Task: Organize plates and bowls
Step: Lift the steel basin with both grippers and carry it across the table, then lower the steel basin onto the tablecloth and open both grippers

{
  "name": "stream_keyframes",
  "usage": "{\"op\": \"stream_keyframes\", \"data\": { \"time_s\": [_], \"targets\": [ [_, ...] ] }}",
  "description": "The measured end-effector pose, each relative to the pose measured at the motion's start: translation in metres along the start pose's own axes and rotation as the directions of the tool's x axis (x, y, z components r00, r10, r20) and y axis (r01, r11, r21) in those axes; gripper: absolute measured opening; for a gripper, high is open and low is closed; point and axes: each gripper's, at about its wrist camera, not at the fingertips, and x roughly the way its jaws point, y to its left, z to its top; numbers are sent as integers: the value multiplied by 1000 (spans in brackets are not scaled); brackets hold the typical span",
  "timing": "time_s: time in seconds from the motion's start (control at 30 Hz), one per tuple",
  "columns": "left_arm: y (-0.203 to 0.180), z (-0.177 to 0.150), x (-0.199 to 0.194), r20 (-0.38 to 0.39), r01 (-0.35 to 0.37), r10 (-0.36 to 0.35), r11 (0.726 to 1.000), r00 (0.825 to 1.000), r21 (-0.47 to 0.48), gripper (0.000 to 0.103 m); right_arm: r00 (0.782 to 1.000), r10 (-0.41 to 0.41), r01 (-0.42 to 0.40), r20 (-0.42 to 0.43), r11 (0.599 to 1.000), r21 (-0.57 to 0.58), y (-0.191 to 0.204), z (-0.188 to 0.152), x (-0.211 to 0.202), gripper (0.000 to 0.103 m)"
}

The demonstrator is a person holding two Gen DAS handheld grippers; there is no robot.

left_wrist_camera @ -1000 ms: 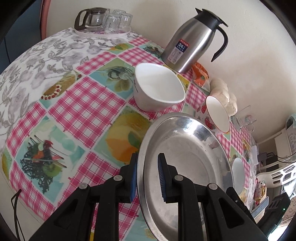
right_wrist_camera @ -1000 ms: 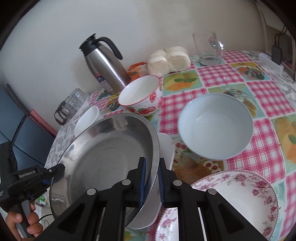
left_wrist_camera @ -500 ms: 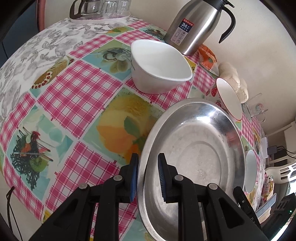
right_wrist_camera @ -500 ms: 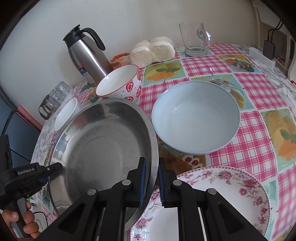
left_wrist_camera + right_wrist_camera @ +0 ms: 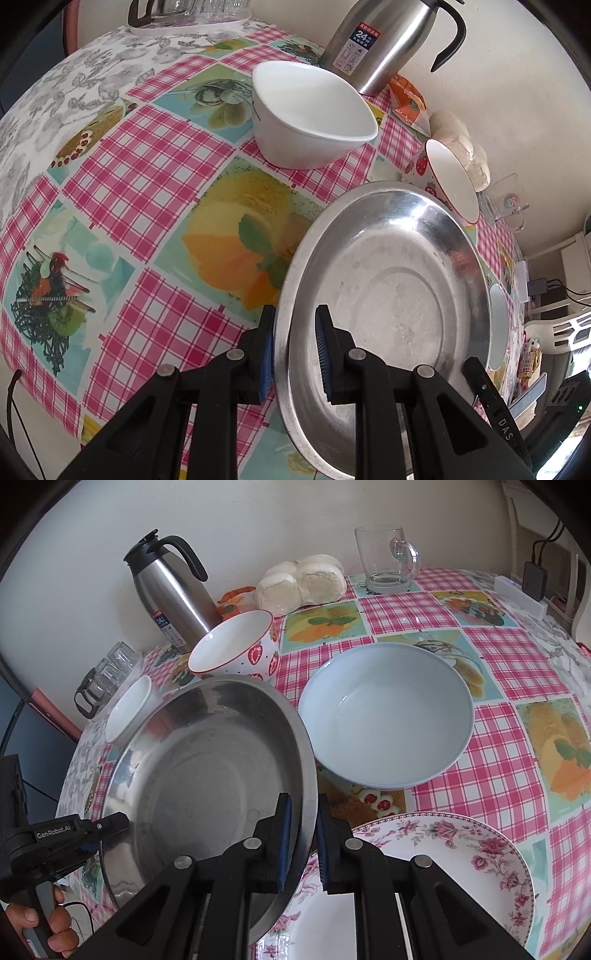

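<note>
Gripping the steel plate (image 5: 384,295) from opposite sides, both grippers are carrying it together above the checked tablecloth (image 5: 155,184). The left gripper (image 5: 293,354) is clenching the plate's near-left rim, one pad under the lip and one inside the dish; the right gripper (image 5: 303,843) is pinching the opposite rim the same way. The plate is hanging tilted, its low edge overlapping the floral plate (image 5: 461,853) lying beneath the right gripper. Nearby, a blue bowl (image 5: 388,716) is sitting just beside the steel plate, a strawberry bowl (image 5: 236,646) is standing behind it, and a white bowl (image 5: 310,114) is resting near the thermos (image 5: 173,590).

The step in hand looks like stacking plates: the steel one is being brought over the floral one. The next move probably calls for levelling it, centring it over the floral plate, lowering both hands evenly, and then releasing both grips without nudging the blue bowl.
</note>
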Motion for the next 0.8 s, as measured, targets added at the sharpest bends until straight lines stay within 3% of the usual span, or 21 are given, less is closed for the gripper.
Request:
{"op": "stream_keyframes", "data": {
  "time_s": [0.47, 0.6, 0.8],
  "targets": [
    [8, 2, -2, 0, 9, -9, 1000, 1000, -29, 23, 1000, -1, 1, -22, 1000, 14, -2, -1, 5, 14],
    [7, 2, -6, 12, 0, 0, 1000, 1000, -24, 34, 999, -8, 8, -41, 1000, 7, 1, -1, 6, 16],
    [4, 2, -19, 52, -9, 9, 1000, 999, 1, 42, 998, -39, 39, -53, 999, 8, 0, 1, 3, 17]
  ]
}}
